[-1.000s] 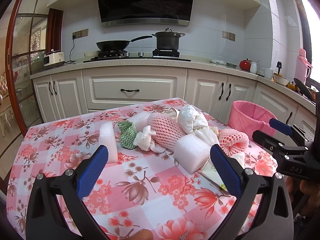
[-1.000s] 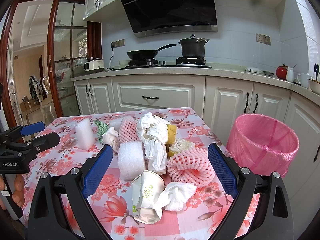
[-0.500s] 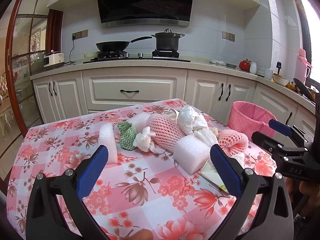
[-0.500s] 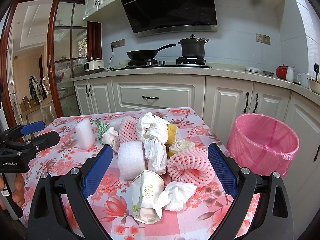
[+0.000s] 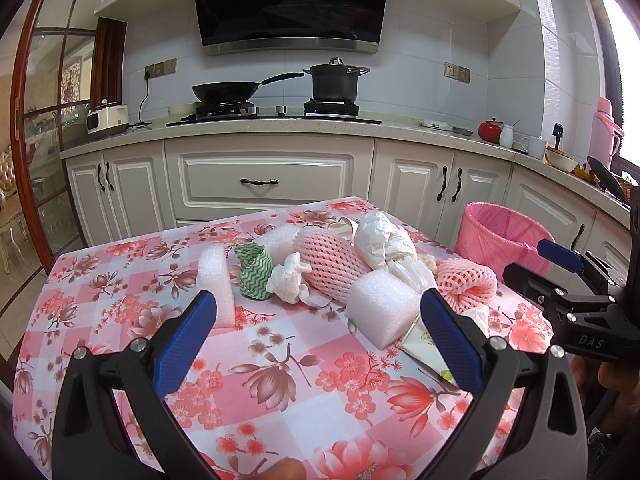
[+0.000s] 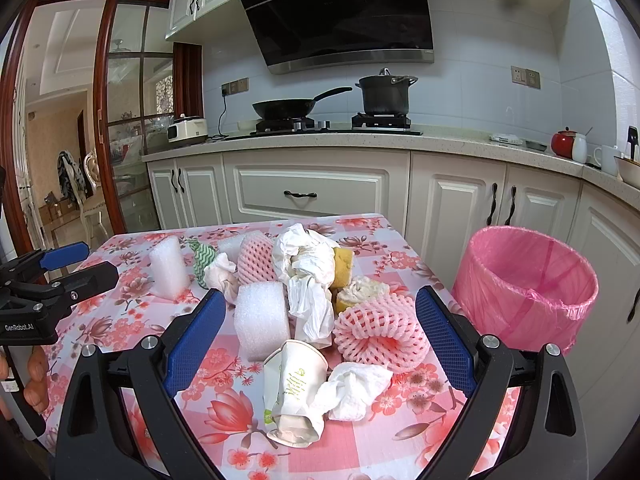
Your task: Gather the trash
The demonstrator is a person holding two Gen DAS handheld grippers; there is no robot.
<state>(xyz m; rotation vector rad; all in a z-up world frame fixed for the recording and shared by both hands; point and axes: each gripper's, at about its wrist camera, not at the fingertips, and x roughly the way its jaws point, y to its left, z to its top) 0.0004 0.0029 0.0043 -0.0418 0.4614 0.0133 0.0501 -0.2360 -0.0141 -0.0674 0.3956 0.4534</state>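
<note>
A heap of trash lies on the floral tablecloth (image 5: 280, 380): white foam blocks (image 5: 380, 308) (image 6: 262, 320), pink foam fruit nets (image 5: 330, 264) (image 6: 380, 332), crumpled white paper (image 6: 308, 256), a crushed paper cup (image 6: 294, 392), a tissue (image 6: 352, 392), a green zigzag cloth (image 5: 254, 272) and a yellow sponge (image 6: 344, 264). My left gripper (image 5: 316, 332) is open and empty, above the table before the heap. My right gripper (image 6: 316, 336) is open and empty, with the cup and a net between its fingers' line of sight. A pink-lined bin (image 6: 528, 284) stands right of the table.
White kitchen cabinets (image 5: 264, 180) and a counter with a wok (image 5: 224, 92) and pot (image 5: 336, 80) run behind the table. The bin also shows in the left wrist view (image 5: 504, 240). A glass door (image 6: 128, 140) is at left.
</note>
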